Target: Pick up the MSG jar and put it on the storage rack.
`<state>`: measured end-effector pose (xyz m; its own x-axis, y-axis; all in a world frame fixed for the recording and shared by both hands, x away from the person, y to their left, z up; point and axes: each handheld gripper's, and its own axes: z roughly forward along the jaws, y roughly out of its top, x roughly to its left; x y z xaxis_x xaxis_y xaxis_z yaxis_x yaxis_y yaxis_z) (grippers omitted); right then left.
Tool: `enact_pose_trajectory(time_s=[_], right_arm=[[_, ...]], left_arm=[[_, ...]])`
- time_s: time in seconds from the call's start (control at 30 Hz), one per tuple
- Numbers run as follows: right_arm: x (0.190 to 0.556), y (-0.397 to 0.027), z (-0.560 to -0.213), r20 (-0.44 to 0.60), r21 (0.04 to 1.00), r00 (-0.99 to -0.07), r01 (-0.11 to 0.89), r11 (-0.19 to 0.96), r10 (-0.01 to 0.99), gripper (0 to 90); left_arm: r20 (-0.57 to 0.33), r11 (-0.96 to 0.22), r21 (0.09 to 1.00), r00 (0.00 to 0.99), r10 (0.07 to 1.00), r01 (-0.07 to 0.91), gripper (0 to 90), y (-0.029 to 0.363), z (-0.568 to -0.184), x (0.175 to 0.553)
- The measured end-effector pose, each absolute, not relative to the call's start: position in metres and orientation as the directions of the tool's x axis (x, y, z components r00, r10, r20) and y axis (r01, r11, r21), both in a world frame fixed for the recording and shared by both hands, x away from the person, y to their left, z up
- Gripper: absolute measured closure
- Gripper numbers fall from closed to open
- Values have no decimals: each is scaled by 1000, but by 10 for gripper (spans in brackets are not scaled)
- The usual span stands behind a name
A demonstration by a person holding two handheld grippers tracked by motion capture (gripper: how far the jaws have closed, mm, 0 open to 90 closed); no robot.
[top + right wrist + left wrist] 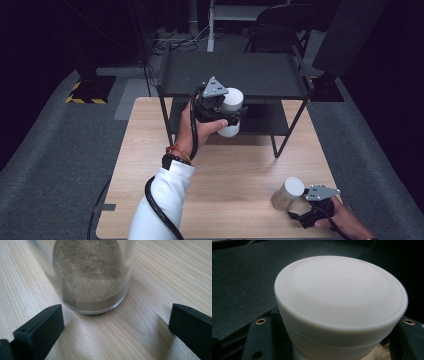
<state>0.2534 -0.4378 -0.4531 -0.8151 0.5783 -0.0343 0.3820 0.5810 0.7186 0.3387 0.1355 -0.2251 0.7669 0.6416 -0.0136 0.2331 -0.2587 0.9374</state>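
Note:
A person's left hand holds my left gripper (227,114) up in the air in front of the black rack's (240,75) top shelf. It is shut on a white-lidded jar (233,100). In the left gripper view the jar's white lid (339,292) looms close, with a black jaw pressed on each side of the body below it. A second jar (287,193), clear with a white lid and brownish powder (92,272) inside, stands on the wooden table (225,170) near its front right corner. My right gripper (306,214) rests just behind it, open, its jaws wide apart and the jar a little ahead of the tips.
The black two-shelf rack stands on the table's far half, its lower shelf (262,120) behind the lifted jar. Dark carpet (60,150) surrounds the table. A chair (280,27) and cables lie beyond the rack.

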Motion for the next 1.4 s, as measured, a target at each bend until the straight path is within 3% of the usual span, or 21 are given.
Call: enact_pose_trajectory(time_s=[0.97,1.4], right_arm=[[253,-438,-453,-35,718,-815,382,582,578,0],[253,-438,-453,-35,718,-815,382,582,578,0]], left_arm=[[38,-231,962,770,637,145,346,131,-166,338],[62,-231,964,730,681,133,346,125,-150,351]])
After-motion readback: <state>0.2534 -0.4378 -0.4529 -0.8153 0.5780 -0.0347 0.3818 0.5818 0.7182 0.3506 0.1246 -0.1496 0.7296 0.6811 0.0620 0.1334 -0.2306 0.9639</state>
